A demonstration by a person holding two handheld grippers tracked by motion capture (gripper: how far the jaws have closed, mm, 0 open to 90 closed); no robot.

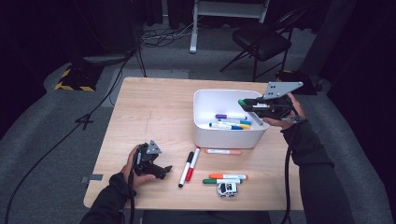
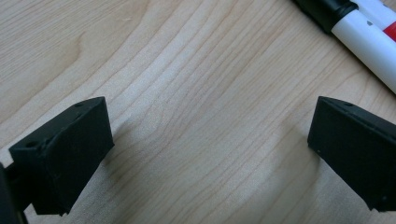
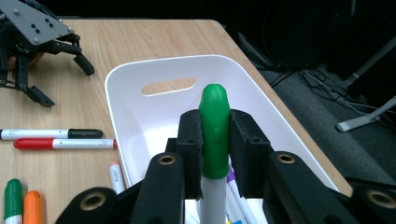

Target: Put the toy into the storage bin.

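Right tongs (image 3: 215, 140): clamped on the green-capped white marker pen (image 3: 214, 126), the two black jaws pressing its cap from either side; in the high view these tongs (image 1: 252, 106) hang over the right-hand side of the bin, held by the person's right hand (image 1: 286, 114).
Green-capped marker: gripped near its cap, lifted clear of the tabletop, its white barrel slanting down over the bin's inside.
Bin: a white rectangular plastic bin (image 1: 201, 126) with rounded corners and a slot handle, standing on the right half of the light wooden tabletop (image 1: 154, 112).
Inside the bin: several marker pens lying on the floor, among them a purple-capped one (image 1: 229, 116) and a blue-and-yellow one (image 1: 231, 126).
Left tongs (image 1: 163, 171): jaws spread wide with nothing between them, resting low over bare wood at the front left of the tabletop, held by the left hand (image 1: 133, 165).
Loose markers: a black-capped marker (image 1: 186, 169) and a red-capped marker (image 1: 192, 164) lie side by side just right of the left tongs; an orange-tipped one (image 1: 223, 151) lies in front of the bin; an orange-capped one (image 1: 228, 176) and a green-capped one (image 1: 222, 181) lie nearer the front edge.
Toy: a small white toy car (image 1: 227, 189) sits just in front of that pair, near the tabletop's front edge.
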